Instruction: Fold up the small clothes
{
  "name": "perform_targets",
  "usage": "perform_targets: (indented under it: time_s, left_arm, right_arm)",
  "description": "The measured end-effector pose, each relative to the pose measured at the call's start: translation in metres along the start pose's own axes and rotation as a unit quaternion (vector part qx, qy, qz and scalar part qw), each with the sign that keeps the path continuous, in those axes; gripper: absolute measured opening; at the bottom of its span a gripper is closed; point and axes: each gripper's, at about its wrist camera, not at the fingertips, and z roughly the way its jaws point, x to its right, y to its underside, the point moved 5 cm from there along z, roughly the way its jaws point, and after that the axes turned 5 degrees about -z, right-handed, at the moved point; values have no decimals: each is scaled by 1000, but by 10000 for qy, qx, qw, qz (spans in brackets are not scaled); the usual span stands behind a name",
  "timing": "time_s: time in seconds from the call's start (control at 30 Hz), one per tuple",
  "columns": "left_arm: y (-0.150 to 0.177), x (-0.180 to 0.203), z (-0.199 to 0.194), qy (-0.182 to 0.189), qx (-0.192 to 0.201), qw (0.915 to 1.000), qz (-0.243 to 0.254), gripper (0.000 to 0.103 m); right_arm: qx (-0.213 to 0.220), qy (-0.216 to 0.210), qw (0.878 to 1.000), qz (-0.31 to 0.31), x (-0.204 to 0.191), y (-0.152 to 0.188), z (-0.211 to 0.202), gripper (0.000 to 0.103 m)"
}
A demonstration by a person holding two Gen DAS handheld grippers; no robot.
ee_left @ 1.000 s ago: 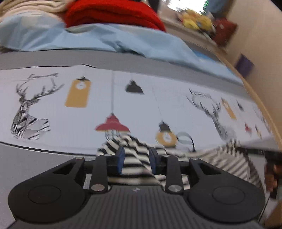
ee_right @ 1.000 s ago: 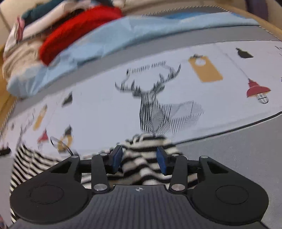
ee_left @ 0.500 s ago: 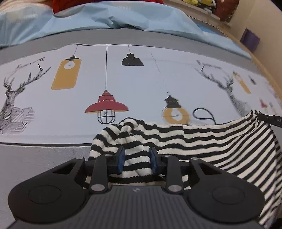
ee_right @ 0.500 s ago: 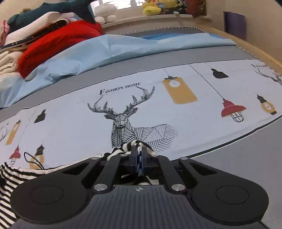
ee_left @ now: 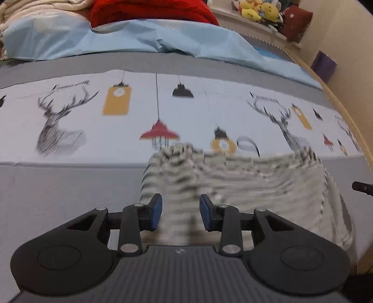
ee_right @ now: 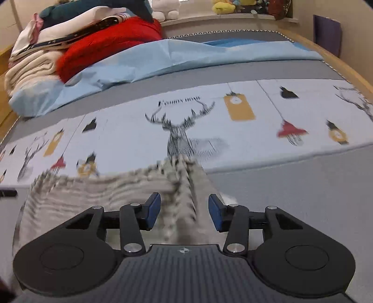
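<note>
Left gripper (ee_left: 179, 209) opening, blue pads apart, blurred striped garment (ee_left: 244, 184) showing between them, ungripped. Right gripper (ee_right: 184, 212) likewise opening over the same garment (ee_right: 105, 191). Garment lying on printed sheet (ee_left: 198, 111), below its 2 deer.

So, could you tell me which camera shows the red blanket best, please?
The right wrist view: the red blanket shows almost whole, beneath stacked bedding. In the left wrist view the frame's top edge crops it, leaving only its lower part.

One striped garment (ee_left: 244, 177) – two tools (ee_left: 180, 211) (ee_right: 184, 209) – one printed bedsheet (ee_left: 93, 130)
</note>
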Motion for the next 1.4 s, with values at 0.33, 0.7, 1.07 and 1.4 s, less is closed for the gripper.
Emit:
perform_targets:
  time_s: [0.33,0.7,1.07,1.4]
  left_arm:
    - [94,-48,21,-283,-1399,9855,-914,45]
    - [109,-38,43,-157,-1794,9827,-420,5]
    - [126,-45,22,-565,-1825,9816,-62,2]
    - [93,-8,-8,-610,-506,9968,119,36]
  right_arm:
    - [-882,331,9944,478,28,96,-23,49]
    - [-1480,46,9888,212,13,119,-3,42]
    - [-730,-151,9951,653,39,109,-48,12]
    - [-975,781,9919,248,29,116,-40,33]
